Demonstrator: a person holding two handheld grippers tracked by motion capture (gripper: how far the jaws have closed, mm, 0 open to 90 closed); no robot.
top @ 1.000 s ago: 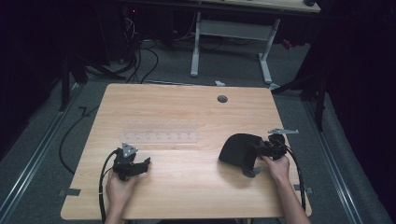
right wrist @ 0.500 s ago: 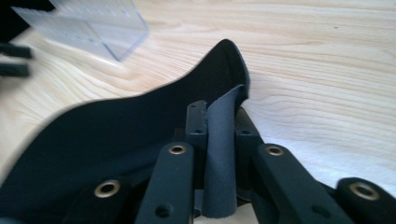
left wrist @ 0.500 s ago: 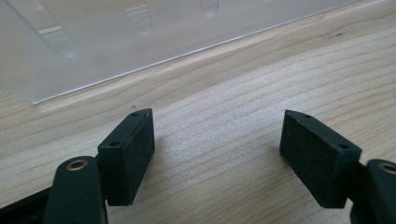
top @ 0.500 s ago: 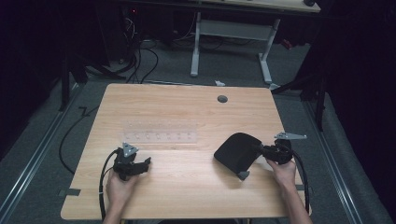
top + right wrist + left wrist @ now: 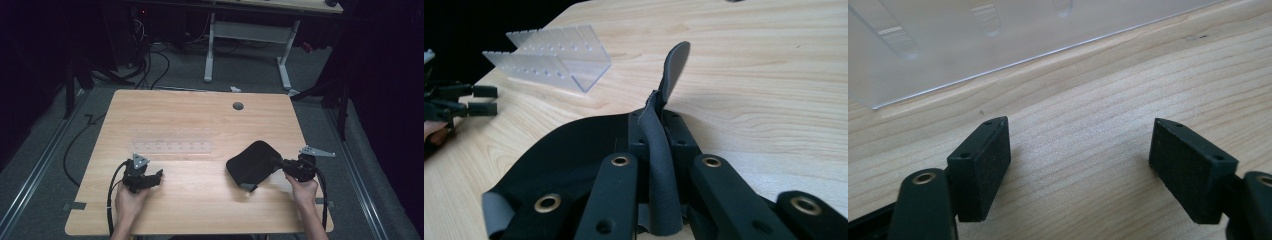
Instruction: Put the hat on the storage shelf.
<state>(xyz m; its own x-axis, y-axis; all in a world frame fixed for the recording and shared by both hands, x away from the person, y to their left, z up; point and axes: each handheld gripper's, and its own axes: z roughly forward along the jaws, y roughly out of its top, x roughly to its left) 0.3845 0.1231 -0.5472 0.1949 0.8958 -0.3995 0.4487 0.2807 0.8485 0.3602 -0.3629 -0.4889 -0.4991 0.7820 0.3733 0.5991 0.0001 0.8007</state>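
Now right gripper (image 5: 279,163) at table's (image 5: 200,120) 4 o'clock, jaws clamped on black mouse pad (image 5: 250,164) edge. Left gripper (image 5: 156,176) at 8 o'clock, jaws wide, empty. Clear acrylic rack (image 5: 172,141) mid-table.

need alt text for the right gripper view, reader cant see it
The right gripper, seen along its own black jaws, is clamped on the raised edge of a black mouse pad that otherwise lies on a light wooden table. A clear acrylic rack stands farther back at left, and the open left gripper shows at the left edge.
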